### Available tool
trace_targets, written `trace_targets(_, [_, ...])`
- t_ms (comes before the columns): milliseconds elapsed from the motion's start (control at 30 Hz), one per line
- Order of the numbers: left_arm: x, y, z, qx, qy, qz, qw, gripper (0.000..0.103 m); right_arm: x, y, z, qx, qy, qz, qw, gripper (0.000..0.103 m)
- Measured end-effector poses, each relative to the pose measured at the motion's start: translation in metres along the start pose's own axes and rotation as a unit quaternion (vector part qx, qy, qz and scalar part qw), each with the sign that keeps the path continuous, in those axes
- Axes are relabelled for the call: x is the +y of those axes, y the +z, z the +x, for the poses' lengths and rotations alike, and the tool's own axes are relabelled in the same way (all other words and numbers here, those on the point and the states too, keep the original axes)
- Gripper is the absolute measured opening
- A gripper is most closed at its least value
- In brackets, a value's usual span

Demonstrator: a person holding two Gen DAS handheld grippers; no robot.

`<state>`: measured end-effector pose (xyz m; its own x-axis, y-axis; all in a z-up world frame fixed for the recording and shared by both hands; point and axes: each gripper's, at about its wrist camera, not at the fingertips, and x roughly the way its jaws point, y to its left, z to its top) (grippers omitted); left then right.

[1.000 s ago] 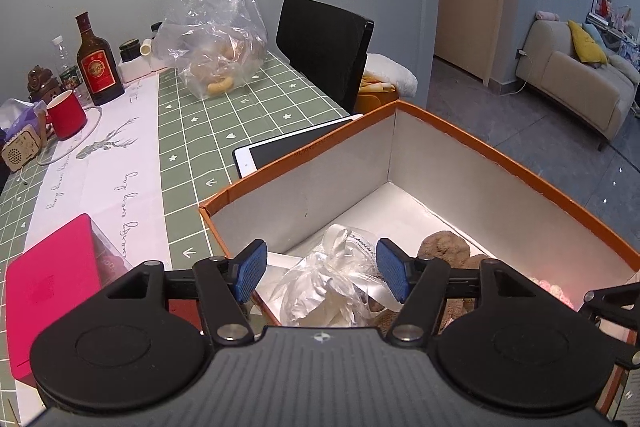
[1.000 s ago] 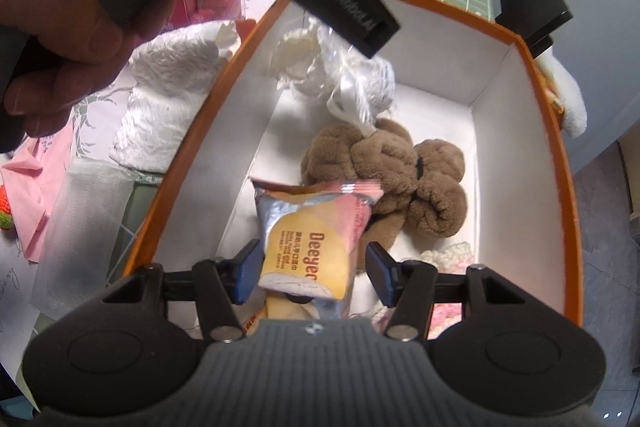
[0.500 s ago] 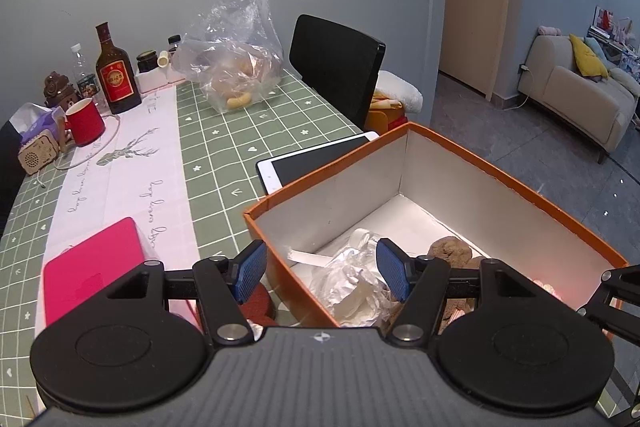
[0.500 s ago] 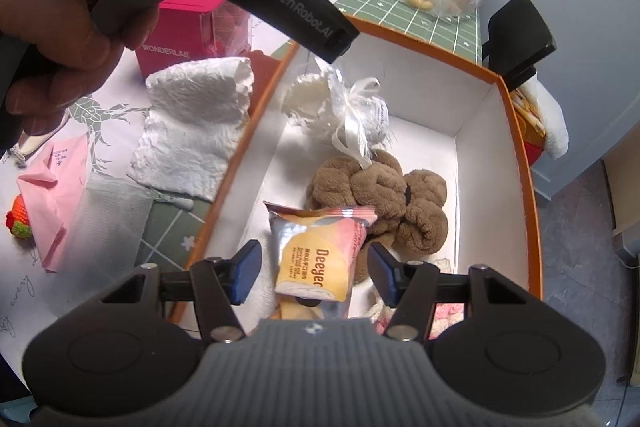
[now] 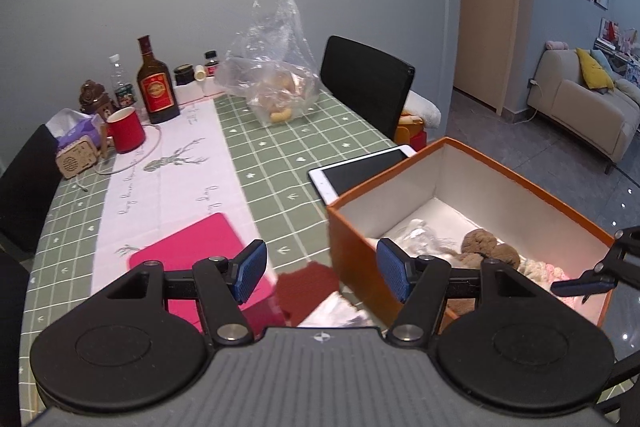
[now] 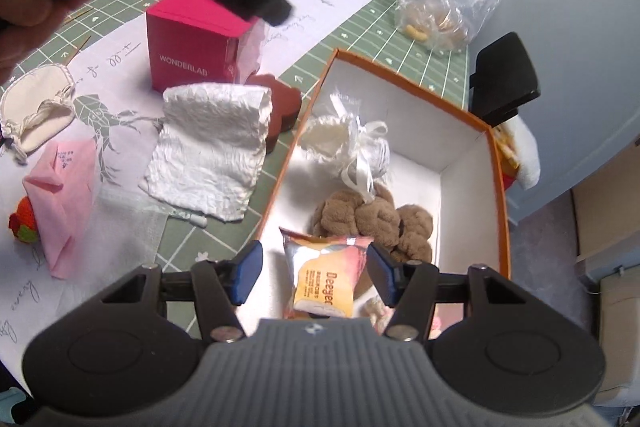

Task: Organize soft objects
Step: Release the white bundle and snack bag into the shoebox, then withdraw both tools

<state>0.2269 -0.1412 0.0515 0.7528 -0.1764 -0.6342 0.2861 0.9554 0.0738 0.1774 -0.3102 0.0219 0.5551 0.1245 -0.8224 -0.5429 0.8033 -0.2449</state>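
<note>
One table (image 5: 280,163), green check cloth with a white runner, is taking up most of both views. One orange box (image 6: 502,187), white inside, is sitting at its edge. Inside it are lying: one brown plush toy (image 6: 372,219), one white ribboned pouch (image 6: 344,143), one snack packet (image 6: 324,275), and something pink and cream knitted (image 5: 548,273) at the near end, possibly two pieces, too hidden to count.

Outside the box, on the table: one crinkled white cloth (image 6: 212,147) just beside the box wall, one pink box (image 6: 192,43), one dark red item (image 6: 280,107) between pink box and orange box, one cream drawstring bag (image 6: 36,111), one pink folded packet (image 6: 60,195), one small red-and-green knit toy (image 6: 20,223).

Further back: one clear plastic bag (image 5: 272,79) holding food, one tablet (image 5: 360,171), one dark bottle (image 5: 156,87), one red mug (image 5: 126,129).

Left gripper (image 5: 322,269) is hovering over the box's near corner, jaws well apart, nothing between them. Right gripper (image 6: 314,271) is hanging above the box, jaws parted around the packet, not pressing it.
</note>
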Motion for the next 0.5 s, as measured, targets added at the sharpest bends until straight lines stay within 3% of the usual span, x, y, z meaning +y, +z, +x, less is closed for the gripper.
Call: trace_targets(500, [0.102,-0.039,-0.051,-0.005,0.043,-0.028,0.9987,0.075,0.063,0.032,-0.009,-0.016,-0.002,-0.048,0.999,0.059])
